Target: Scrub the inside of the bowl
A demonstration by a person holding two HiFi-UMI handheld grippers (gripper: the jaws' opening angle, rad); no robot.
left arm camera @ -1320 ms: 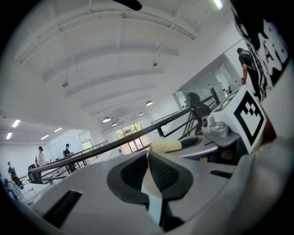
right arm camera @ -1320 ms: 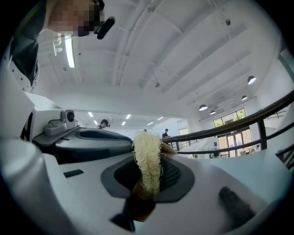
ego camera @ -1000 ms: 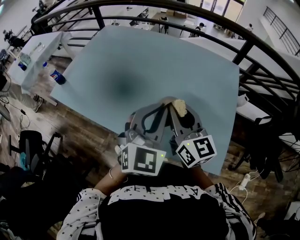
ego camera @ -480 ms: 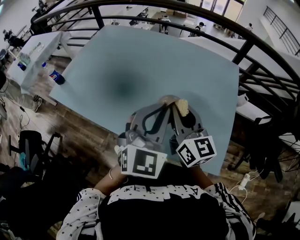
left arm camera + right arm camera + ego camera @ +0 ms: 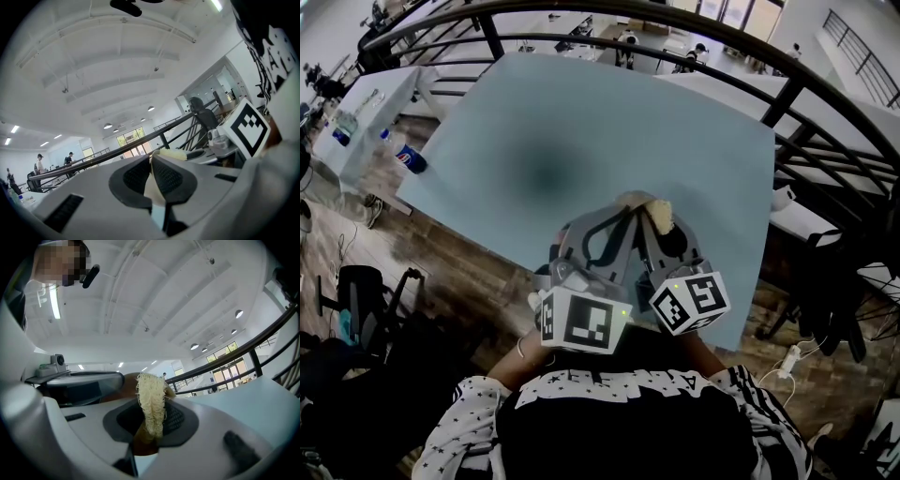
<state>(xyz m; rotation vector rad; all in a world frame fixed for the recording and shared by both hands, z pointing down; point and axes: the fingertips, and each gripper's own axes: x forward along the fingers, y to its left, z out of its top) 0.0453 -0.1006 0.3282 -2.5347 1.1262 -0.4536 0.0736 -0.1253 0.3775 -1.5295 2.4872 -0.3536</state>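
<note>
**Left hand-held gripper** (image 5: 152, 164), nearest the person: jaws are clamping, almost together, on the thin rim of the bowl (image 5: 153, 190), probably holding it aloft and steady for scrubbing. **Right hand-held gripper** (image 5: 151, 420), just right of the bowl: it is pinching a fibrous scrubber (image 5: 150, 390), whose tuft is reaching toward the bowl; contact is unclear. The blue tabletop (image 5: 581, 122) is lying beneath and beyond the bowl.

My right gripper (image 5: 151, 423) pinches a pale, stringy scrubber (image 5: 151, 397) that stands upright between the jaws. The bowl (image 5: 123, 389), brown, sits just behind it, with my left gripper (image 5: 70, 387) at the left.
</note>
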